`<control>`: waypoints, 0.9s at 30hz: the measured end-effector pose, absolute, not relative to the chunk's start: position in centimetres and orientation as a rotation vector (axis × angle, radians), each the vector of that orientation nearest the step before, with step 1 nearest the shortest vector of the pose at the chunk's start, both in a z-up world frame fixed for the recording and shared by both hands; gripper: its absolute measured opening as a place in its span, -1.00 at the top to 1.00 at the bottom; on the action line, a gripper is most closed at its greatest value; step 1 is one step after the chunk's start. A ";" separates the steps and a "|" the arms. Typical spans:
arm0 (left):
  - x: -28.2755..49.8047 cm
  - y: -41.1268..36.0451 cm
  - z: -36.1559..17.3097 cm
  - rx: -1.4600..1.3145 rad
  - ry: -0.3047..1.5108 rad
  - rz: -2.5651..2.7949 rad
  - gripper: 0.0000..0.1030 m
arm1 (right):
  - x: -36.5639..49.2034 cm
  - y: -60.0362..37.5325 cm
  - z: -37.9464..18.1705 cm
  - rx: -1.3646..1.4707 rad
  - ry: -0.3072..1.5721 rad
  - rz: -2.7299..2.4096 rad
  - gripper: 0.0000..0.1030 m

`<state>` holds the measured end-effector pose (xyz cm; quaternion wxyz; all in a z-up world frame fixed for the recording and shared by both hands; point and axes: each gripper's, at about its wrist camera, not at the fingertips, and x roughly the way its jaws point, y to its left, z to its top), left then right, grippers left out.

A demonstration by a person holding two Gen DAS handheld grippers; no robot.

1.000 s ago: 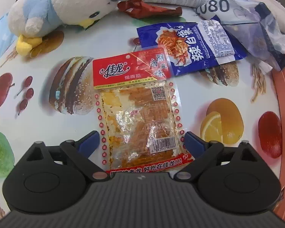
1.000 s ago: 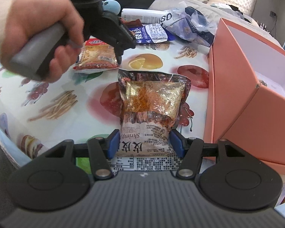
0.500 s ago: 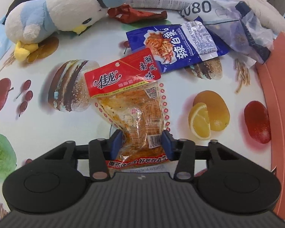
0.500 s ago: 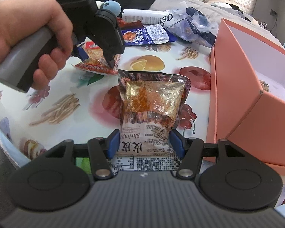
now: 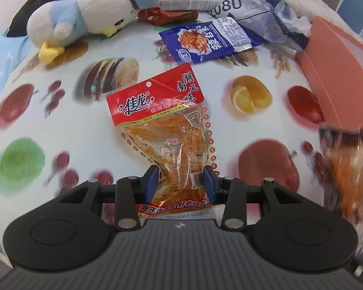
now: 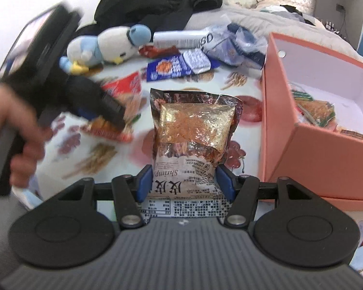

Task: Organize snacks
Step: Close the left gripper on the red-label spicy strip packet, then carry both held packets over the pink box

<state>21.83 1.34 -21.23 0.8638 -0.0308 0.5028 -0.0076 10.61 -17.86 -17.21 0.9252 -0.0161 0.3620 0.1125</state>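
While the left gripper (image 5: pixel 179 180) is closing, its blue pads already pinch the waist of the red-topped spicy strip packet (image 5: pixel 164 130), which crumples between them and hangs clear above the fruit-print tablecloth (image 5: pixel 60 130). The right gripper (image 6: pixel 184 184) clamps the lower end of the gold-and-brown shrimp snack bag (image 6: pixel 196 128), the bag sticking out forward over the table. Right of that bag stands the open pink box (image 6: pixel 326 164), with a few packets (image 6: pixel 314 108) already inside on its white floor. Further out, a blue snack pouch (image 5: pixel 203 41) lies flat on the cloth near the far edge, beside a plush penguin (image 5: pixel 92 17), a dark red wrapper (image 5: pixel 167 15) and a clear plastic bag (image 5: pixel 273 17).
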 end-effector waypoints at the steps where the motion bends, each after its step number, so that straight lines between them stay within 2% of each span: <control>1: 21.0 1.6 -21.1 -0.081 1.052 -0.023 0.11 | 10.4 -18.0 -16.9 -0.021 0.738 0.233 -0.17; 13: 13.2 1.1 -15.7 -0.183 0.952 -0.106 0.11 | 7.0 -20.6 -12.3 0.138 0.708 0.239 -0.17; 27: 10.4 -3.9 -8.1 -0.152 0.840 -0.284 0.11 | 3.3 -25.2 -7.5 0.196 0.604 0.167 -0.17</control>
